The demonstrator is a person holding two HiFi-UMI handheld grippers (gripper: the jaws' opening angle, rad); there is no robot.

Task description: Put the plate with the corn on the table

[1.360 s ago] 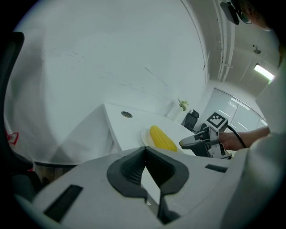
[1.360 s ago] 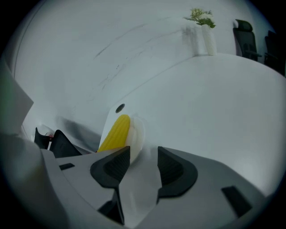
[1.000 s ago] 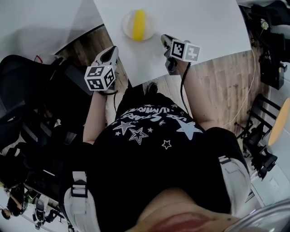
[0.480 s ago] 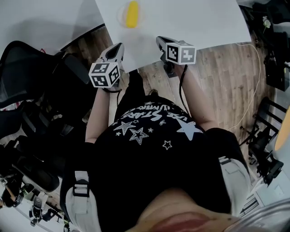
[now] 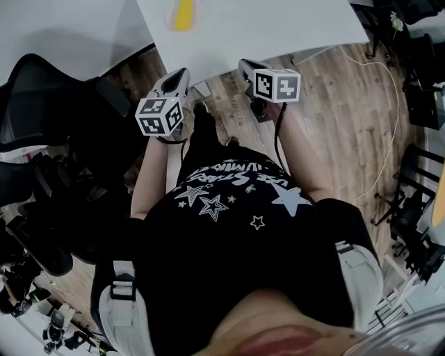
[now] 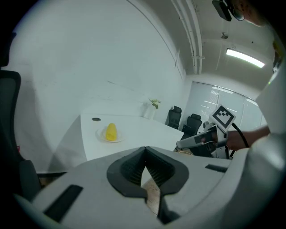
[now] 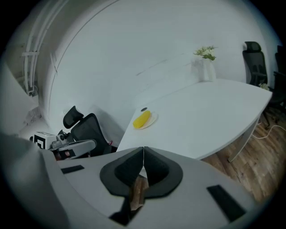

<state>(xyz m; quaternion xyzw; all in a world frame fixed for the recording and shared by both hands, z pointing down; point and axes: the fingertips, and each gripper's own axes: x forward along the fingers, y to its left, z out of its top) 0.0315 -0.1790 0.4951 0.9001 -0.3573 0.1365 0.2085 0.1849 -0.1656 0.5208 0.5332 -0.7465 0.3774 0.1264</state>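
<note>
A yellow corn cob (image 5: 183,14) lies on a small pale plate (image 5: 197,10) on the white table (image 5: 278,28), near its left end at the top of the head view. Both grippers are held off the table, over the wooden floor in front of its edge. My left gripper (image 5: 182,72) is shut with nothing in it; in its own view the corn cob (image 6: 111,132) and plate (image 6: 117,139) sit well ahead. My right gripper (image 5: 245,65) is shut and empty too; the corn cob (image 7: 142,119) on the plate (image 7: 153,119) lies beyond its jaws.
Black office chairs (image 5: 49,104) stand to the left, close to the table's corner. A vase with a plant (image 7: 205,67) is at the table's far side. A cable (image 5: 381,132) runs across the wooden floor on the right, near more dark furniture (image 5: 417,236).
The table with the plate and corn has slid up and away in the head view. Both grippers, which were over the table's edge, now hang over the floor.
</note>
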